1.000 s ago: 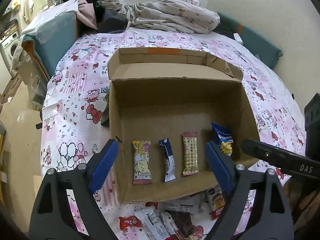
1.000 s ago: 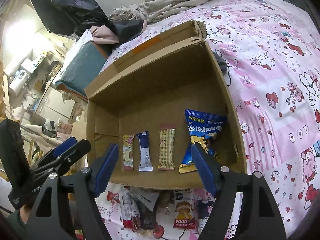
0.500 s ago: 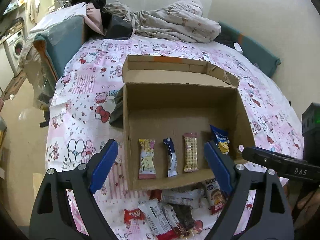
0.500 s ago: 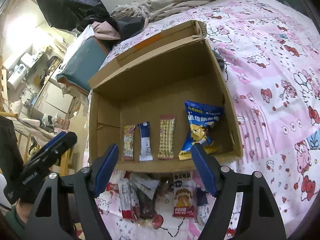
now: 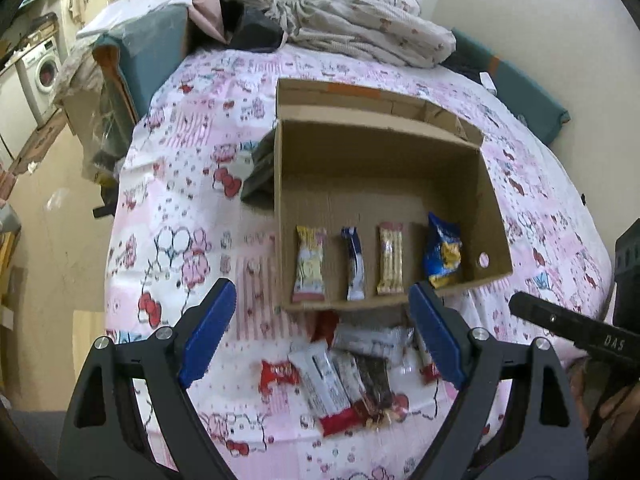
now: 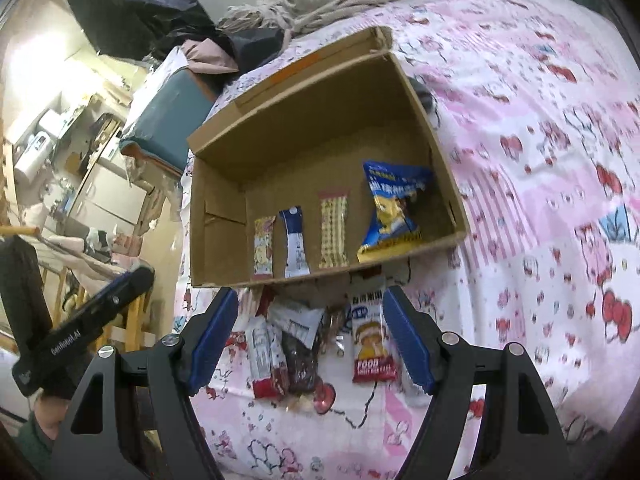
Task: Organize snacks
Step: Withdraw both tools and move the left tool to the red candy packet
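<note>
The cardboard box [image 5: 384, 200] is sitting open on the pink cartoon-print bedspread [image 5: 180, 240], and four snacks are lying side by side along its near wall: a yellow-and-pink packet [image 5: 309, 264], a blue-and-white stick [image 5: 354, 264], a tan checked bar [image 5: 391, 258] and a blue chip bag [image 5: 442, 254] leaning toward the right wall. Just outside that near wall a loose heap of unsorted snacks [image 5: 352, 372] is waiting, among them a red packet [image 5: 279, 372], a white-and-red bar [image 5: 326, 388] and, in the right wrist view, a red-based packet marked FOOD [image 6: 372, 340]. Compared with a second ago, both cameras are sitting farther back from the box: the box is looking smaller and higher in each view, and far more of the heap is showing between the fingers, whereas before only its top edge was peeking in. The four snacks inside are keeping their row, the blue bag now slumped lower against the near wall. That pull-back suggests the last placing is done and the next pick from the heap is coming. The left gripper [image 5: 322, 332] is hanging spread wide over the heap, holding nothing; the right gripper [image 6: 310, 334] is likewise gaping wide and empty, its fingers framing the heap's middle with the FOOD packet just inside the right-hand pad [image 6: 408, 340]. Bedding [image 5: 360, 36] is lying piled at the far end.
</note>
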A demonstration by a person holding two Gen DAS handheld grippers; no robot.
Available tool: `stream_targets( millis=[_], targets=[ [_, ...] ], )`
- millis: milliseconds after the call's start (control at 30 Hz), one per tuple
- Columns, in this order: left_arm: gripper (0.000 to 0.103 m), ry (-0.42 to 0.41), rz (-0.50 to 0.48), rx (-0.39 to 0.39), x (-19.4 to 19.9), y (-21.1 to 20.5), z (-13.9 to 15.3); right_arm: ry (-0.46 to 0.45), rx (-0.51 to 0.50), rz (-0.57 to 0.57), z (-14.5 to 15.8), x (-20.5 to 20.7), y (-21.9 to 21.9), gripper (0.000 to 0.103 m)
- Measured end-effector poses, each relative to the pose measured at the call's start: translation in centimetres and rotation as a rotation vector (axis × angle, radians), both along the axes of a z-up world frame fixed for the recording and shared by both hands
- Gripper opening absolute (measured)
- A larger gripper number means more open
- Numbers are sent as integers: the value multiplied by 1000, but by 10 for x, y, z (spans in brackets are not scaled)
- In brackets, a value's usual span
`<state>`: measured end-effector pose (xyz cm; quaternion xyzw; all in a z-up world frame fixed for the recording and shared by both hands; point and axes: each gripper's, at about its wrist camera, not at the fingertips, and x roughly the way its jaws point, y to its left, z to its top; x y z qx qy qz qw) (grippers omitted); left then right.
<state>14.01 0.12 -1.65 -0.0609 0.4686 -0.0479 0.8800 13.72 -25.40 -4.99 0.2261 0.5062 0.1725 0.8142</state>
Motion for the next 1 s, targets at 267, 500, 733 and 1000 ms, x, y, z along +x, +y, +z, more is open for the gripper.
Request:
stream_targets(
  millis=[267, 500, 733, 1000],
  targets=[
    [86, 82, 64, 1, -12, 15, -13, 168, -115, -58, -29, -16, 0, 78],
    [86, 184, 155, -33, -8, 41, -33, 170, -96, -55, -30, -17, -4, 78],
    [57, 365, 197, -73, -1, 49, -78, 199, -92, -74, -36, -15, -6, 78],
    [38, 483, 176, -52, 9, 40, -126, 217, -114, -46, -43, -13, 1, 78]
  ],
)
